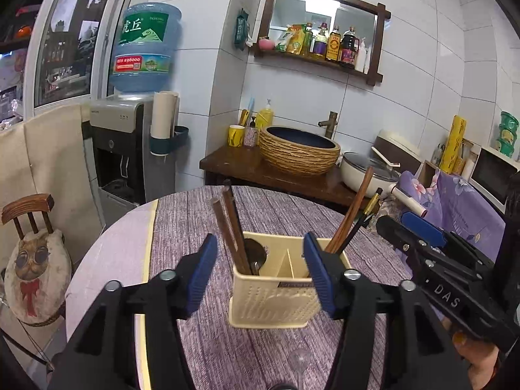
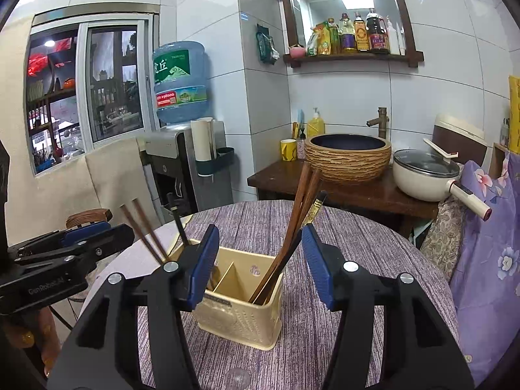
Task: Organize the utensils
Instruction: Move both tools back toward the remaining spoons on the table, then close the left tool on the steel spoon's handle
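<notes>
A cream utensil holder [image 1: 274, 295] with two compartments stands on the round table [image 1: 201, 227]; it also shows in the right wrist view [image 2: 242, 305]. Its left compartment holds brown chopsticks [image 1: 232, 227] and a spoon [image 1: 255, 255]. Its right compartment holds brown chopsticks [image 1: 352, 209] and black gold-tipped chopsticks [image 1: 362, 224]. My left gripper [image 1: 260, 273] is open and empty, just in front of and above the holder. My right gripper [image 2: 260, 266] is open and empty on the holder's right side; it also shows in the left wrist view [image 1: 419, 237].
The table has a purple striped cloth [image 2: 341, 240]. Behind it a dark wooden counter [image 1: 240, 165] carries a woven basin [image 1: 299, 149] and a white lidded pot [image 1: 367, 172]. A water dispenser [image 1: 123, 143] stands at the left, a chair [image 1: 35, 253] beside the table.
</notes>
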Demonstrator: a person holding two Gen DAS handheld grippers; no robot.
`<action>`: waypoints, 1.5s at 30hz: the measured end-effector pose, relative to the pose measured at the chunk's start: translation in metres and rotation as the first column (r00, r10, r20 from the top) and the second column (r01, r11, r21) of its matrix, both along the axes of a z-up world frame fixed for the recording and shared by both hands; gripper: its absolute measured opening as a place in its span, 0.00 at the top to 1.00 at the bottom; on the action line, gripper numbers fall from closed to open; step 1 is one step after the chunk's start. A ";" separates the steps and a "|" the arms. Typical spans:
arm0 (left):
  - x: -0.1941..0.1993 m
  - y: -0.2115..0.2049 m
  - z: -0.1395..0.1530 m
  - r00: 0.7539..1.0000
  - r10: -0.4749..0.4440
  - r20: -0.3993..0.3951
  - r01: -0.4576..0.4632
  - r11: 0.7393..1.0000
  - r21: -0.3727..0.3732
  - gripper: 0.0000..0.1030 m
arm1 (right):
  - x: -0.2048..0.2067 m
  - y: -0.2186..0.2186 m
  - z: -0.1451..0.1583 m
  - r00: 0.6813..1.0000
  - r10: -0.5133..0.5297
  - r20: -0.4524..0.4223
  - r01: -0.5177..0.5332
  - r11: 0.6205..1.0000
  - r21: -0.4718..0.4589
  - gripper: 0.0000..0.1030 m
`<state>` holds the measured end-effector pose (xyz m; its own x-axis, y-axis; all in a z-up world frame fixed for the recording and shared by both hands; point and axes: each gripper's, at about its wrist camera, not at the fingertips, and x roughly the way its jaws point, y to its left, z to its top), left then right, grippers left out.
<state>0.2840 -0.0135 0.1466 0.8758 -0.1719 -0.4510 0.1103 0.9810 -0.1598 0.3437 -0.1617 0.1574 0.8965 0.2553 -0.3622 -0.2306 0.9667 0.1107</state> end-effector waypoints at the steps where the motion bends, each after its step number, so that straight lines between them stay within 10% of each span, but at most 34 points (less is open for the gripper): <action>1: -0.005 0.001 -0.001 1.000 0.000 0.007 0.000 1.000 0.003 0.37 | -0.005 -0.001 -0.001 1.000 -0.005 -0.003 0.005 1.000 0.001 0.40; 18: -0.058 0.006 -0.118 0.974 -0.042 -0.223 0.060 0.995 0.075 0.09 | -0.071 -0.019 -0.112 0.966 -0.082 -0.244 0.076 0.997 -0.033 0.20; 45: -0.069 -0.047 -0.184 0.921 -0.060 -0.385 0.148 0.968 0.201 0.28 | -0.101 -0.045 -0.165 0.922 -0.138 -0.361 0.149 0.989 0.003 0.20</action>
<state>0.2152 -0.0602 -0.0372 0.6181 -0.1100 -0.7784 0.1888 0.9820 0.0112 0.2425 -0.2070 -0.0073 0.7355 0.1493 -0.6609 -0.0294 0.9815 0.1890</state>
